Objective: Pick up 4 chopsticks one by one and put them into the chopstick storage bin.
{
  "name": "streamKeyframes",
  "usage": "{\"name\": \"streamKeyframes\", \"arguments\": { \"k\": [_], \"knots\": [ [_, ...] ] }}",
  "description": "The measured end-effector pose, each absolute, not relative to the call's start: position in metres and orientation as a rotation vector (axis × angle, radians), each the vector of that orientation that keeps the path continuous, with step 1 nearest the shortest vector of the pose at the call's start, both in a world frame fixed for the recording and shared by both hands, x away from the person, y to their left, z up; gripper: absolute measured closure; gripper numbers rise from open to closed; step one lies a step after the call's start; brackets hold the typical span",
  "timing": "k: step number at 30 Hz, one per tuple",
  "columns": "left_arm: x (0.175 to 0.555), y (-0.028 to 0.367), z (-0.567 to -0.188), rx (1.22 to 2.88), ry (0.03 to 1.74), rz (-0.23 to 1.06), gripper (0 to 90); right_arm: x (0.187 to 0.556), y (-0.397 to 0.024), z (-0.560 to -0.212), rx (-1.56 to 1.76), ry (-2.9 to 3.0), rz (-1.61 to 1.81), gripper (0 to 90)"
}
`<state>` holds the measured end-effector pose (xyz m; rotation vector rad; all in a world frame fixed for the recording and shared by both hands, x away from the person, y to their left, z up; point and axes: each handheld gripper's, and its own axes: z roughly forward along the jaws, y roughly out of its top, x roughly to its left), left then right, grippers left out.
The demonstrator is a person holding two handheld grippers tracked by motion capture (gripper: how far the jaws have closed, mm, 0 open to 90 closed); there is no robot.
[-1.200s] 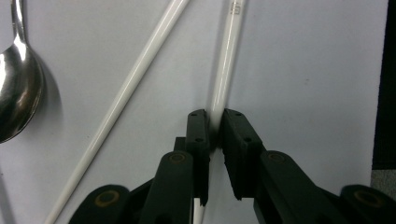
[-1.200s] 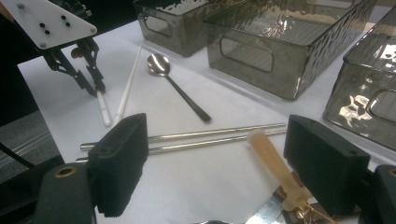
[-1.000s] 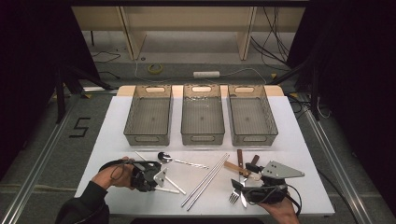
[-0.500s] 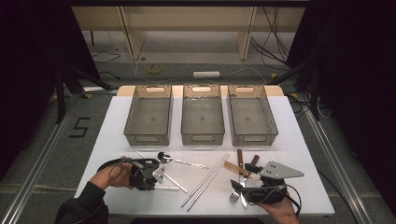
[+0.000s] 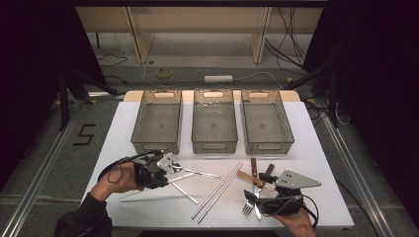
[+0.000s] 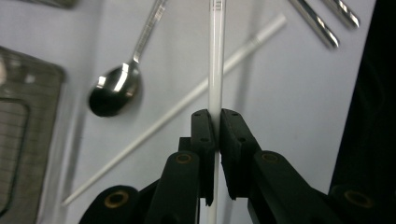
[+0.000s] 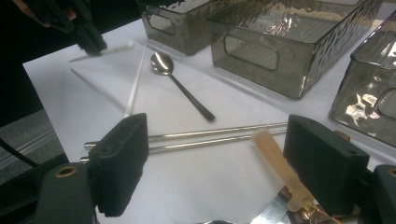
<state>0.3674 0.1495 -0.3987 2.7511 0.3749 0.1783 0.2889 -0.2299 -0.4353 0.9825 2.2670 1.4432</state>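
My left gripper (image 5: pixel 159 178) (image 6: pixel 215 128) at the table's front left is shut on a white chopstick (image 6: pixel 215 65) (image 5: pixel 184 177), holding it just above the table. In the right gripper view the left gripper (image 7: pixel 91 39) shows far off with that chopstick (image 7: pixel 105 50) in its jaws. A second white chopstick (image 6: pixel 187 100) (image 5: pixel 187 193) lies on the table under it. A steel spoon (image 6: pixel 114 88) (image 5: pixel 177 168) lies beside them. My right gripper (image 5: pixel 253 201) (image 7: pixel 217 158) rests at the front right, open, its jaws apart over a tan wooden handle (image 7: pixel 280 170).
Three smoked clear trays (image 5: pixel 158 143) (image 5: pixel 213 145) (image 5: pixel 267 145) stand in a row at the back. A pair of metal chopsticks (image 5: pixel 220 190) (image 7: pixel 210 135) lies mid-table. A fork (image 5: pixel 246 209) and brown-handled cutlery (image 5: pixel 254 169) lie by the right gripper.
My left gripper has risen off the table with the white chopstick in its jaws. The right gripper has stayed where it was.
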Motion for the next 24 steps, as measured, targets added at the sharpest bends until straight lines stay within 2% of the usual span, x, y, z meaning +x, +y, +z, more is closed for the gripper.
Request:
{"name": "streamKeyframes", "arguments": {
  "k": [10, 24],
  "knots": [
    [0.407, 0.164, -0.365, 2.477, 0.758, 0.304, 83.7, 0.289, -0.23, -0.435, 0.983, 2.266, 1.448, 23.3],
    [0.45, 0.181, -0.329, 2.24, 0.954, 0.466, 83.7, 0.289, -0.231, -0.435, 0.983, 2.258, 1.451, 22.9]
  ]
}}
